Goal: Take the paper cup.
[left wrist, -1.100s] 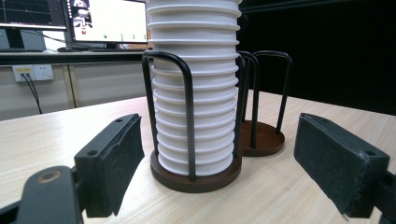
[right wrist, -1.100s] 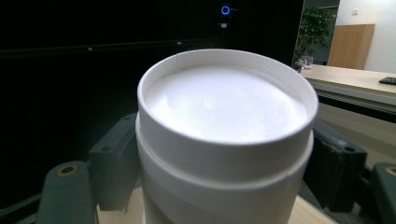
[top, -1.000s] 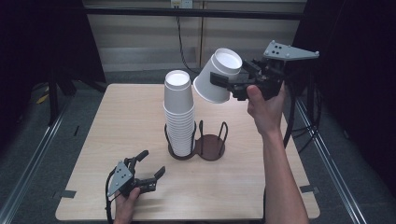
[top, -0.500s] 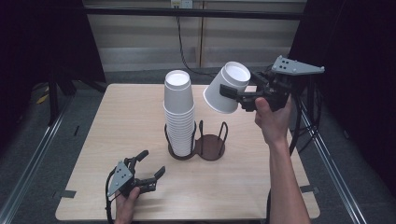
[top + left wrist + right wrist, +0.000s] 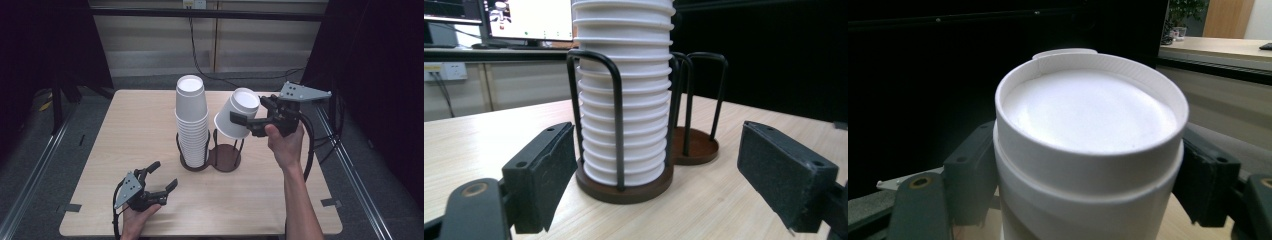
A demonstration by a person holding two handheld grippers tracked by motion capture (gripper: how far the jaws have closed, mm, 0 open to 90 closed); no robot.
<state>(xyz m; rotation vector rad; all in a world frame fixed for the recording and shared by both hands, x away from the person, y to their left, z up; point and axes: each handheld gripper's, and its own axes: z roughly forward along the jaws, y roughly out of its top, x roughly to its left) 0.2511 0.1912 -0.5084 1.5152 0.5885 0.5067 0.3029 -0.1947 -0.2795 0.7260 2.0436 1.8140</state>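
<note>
Nearest the worktop's (image 5: 125, 120) front edge, the left gripper (image 5: 152, 183) rests low with its fingers (image 5: 541, 175) spread wide, holding nothing and aimed at the rack (image 5: 220, 160). Past it, around the middle of the worktop, the rack has two round bays side by side: the left bay carries the stack (image 5: 191, 120) of upturned cups, tall above its wire posts, and the right bay (image 5: 694, 147) is bare. Above and just right of that bare bay, the right gripper (image 5: 250, 120) holds one cup (image 5: 237, 114) in the air, fingers (image 5: 968, 175) clamped on its wall on both sides, base tilted up towards the far edge and mouth down towards the bay.

Judging by this, the step in hand is seating the cup in the bare bay. To do it well, the cup should be brought square, mouth straight down, and centred between the wire posts before lowering, so the rim clears them. A gentle grip matters, since the thin wall could buckle. Release should come only once the rim sits on the base.
</note>
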